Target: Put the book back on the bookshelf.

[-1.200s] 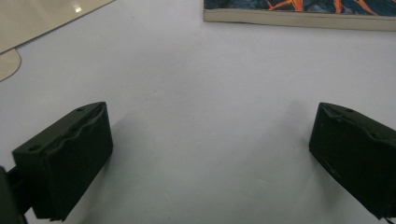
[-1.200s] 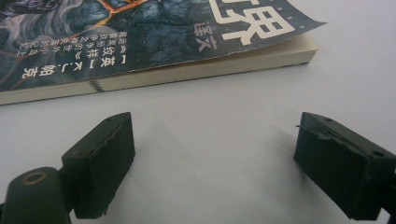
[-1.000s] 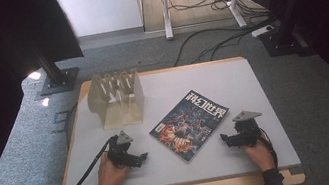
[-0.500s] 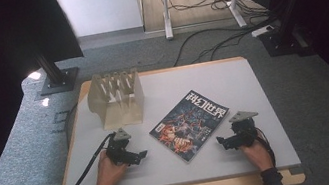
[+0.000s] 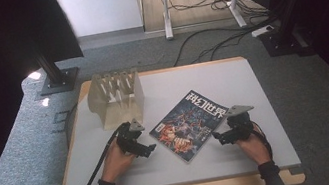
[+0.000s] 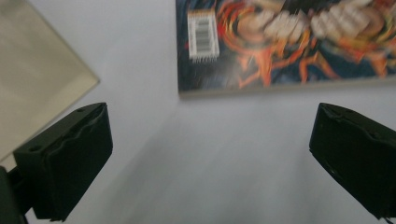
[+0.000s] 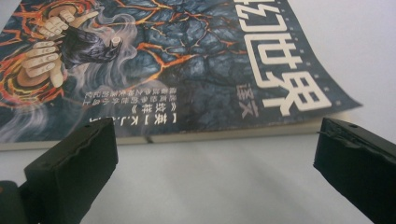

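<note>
On the grey desk point(image 5: 251, 78), a wooden slotted rack point(image 5: 118, 97) stands at the far left. Nearer, the person's left hand point(image 5: 116, 161) angles its claw point(image 5: 148, 151) rightward, jaws spread and empty. A magazine point(image 5: 189, 125) lies flat and tilted between both hands. The right claw point(image 5: 218, 138) points left at its edge, jaws having just opened wide, nothing between them.
</note>
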`<state>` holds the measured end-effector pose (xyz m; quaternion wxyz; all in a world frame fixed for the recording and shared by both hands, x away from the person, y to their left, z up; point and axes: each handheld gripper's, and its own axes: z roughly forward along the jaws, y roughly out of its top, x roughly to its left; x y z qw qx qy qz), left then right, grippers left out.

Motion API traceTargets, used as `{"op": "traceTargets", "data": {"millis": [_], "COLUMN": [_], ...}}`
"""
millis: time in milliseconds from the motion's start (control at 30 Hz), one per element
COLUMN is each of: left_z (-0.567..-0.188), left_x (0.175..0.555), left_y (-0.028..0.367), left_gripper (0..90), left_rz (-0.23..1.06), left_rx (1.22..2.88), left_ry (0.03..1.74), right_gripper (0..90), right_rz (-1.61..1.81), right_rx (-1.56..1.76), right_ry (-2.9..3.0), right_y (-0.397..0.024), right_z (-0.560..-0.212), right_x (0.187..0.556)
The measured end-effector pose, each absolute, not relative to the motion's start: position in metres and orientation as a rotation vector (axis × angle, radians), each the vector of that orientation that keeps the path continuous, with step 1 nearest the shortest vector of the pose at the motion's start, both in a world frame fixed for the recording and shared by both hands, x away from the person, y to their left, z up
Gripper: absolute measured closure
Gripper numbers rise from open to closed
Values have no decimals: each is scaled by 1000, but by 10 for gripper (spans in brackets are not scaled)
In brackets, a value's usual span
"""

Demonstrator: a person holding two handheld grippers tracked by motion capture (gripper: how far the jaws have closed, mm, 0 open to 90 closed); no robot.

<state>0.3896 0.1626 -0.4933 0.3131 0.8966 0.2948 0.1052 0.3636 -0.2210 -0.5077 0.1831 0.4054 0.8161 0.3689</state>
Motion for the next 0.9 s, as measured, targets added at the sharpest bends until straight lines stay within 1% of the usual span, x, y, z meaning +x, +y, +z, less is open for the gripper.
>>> {"op": "traceTargets", "data": {"millis": [133,300,567,700,800,833,900], "left_z": [-490,-481,-475,-481,-486,-492,-498], "left_x": [396,405,420,430,433,437,441], "left_y": [157,143,112,93,90,89,89], "left_gripper": [0,0,0,0,0,0,0], "left_rz": [286,265,251,224,219,195,202], "left_rx": [2366,2359,2381,2387,2382,2383,2403], "left_ry": [771,742,681,665,665,679,682], "right_gripper": [0,0,0,0,0,0,0], "right_rz": [1031,1018,1001,1003,1004,1007,1000], "right_rx": [1137,1129,1139,1152,1159,1166,1175], "right_ry": [2310,2324,2341,2354,2360,2363,2367], "right_y": [-219,-215,-210,-211,-212,-214,-216], "right_z": [-507,-507,-508,-511,-513,-515,-517], "right_x": [371,384,411,423,429,434,439]}}
